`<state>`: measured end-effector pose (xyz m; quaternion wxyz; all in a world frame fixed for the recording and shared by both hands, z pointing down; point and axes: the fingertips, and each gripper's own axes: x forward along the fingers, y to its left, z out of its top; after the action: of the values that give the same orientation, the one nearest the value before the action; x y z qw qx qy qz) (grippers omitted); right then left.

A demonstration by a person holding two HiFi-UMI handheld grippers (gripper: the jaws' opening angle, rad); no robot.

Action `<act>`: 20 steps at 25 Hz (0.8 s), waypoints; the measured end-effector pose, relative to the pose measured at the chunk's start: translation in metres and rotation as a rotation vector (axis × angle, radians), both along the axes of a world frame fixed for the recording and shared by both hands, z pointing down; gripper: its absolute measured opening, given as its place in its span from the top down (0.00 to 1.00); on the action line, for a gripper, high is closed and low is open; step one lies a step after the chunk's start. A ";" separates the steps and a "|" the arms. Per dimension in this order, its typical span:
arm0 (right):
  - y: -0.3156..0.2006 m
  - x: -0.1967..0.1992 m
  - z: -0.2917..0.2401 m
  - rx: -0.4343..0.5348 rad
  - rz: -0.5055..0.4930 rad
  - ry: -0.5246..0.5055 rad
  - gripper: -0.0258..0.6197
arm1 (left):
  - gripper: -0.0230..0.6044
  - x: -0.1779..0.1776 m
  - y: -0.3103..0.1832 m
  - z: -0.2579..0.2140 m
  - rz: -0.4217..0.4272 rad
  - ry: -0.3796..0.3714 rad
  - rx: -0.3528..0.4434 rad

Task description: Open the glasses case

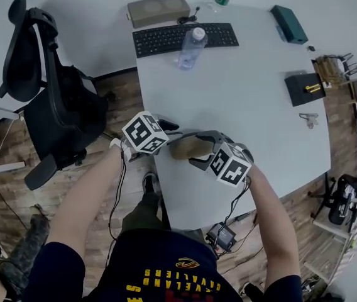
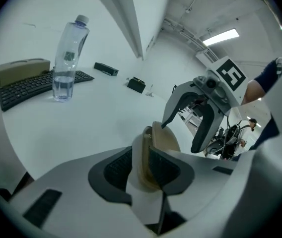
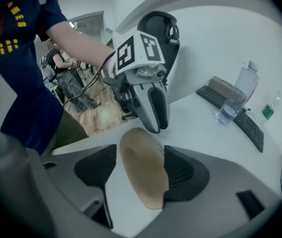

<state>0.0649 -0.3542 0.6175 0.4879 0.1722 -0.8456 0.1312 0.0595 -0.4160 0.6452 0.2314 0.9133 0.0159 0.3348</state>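
A tan glasses case (image 1: 188, 148) lies at the near edge of the white table (image 1: 254, 99), between my two grippers. My left gripper (image 1: 168, 139) comes at it from the left. In the left gripper view one end of the case (image 2: 162, 142) sits between the dark pads (image 2: 115, 168), with little gap on either side. My right gripper (image 1: 198, 148) straddles the other end. In the right gripper view the case (image 3: 142, 168) rests against the right pad (image 3: 181, 175), and bare table shows between it and the left pad. Each gripper faces the other: right (image 2: 182, 135), left (image 3: 153, 121).
Farther back on the table stand a water bottle (image 1: 191, 46), a black keyboard (image 1: 185, 38) and a tan box (image 1: 158, 9). A dark green case (image 1: 289, 24) and a black box (image 1: 303, 87) are at the right. An office chair (image 1: 49, 99) stands to the left.
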 end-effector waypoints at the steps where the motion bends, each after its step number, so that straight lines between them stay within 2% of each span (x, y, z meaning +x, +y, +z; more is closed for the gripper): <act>1: 0.000 0.000 0.005 -0.012 -0.020 0.011 0.49 | 0.78 0.002 0.001 0.003 0.013 -0.002 -0.020; 8: -0.008 -0.006 0.021 -0.029 -0.077 0.033 0.45 | 0.78 0.003 0.000 0.021 0.044 -0.033 -0.101; 12: -0.002 -0.008 0.030 -0.049 -0.117 0.058 0.44 | 0.78 0.004 0.007 0.021 0.094 -0.042 -0.103; 17: -0.003 -0.010 0.030 -0.054 -0.115 0.058 0.44 | 0.78 0.005 0.009 0.031 0.138 -0.094 -0.062; 20: -0.003 -0.011 0.029 -0.045 -0.116 0.059 0.44 | 0.78 0.006 0.011 0.034 0.145 -0.104 -0.065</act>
<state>0.0542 -0.3568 0.6466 0.5233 0.1154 -0.8362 0.1165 0.0655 -0.4046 0.6788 0.2367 0.8830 0.0809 0.3972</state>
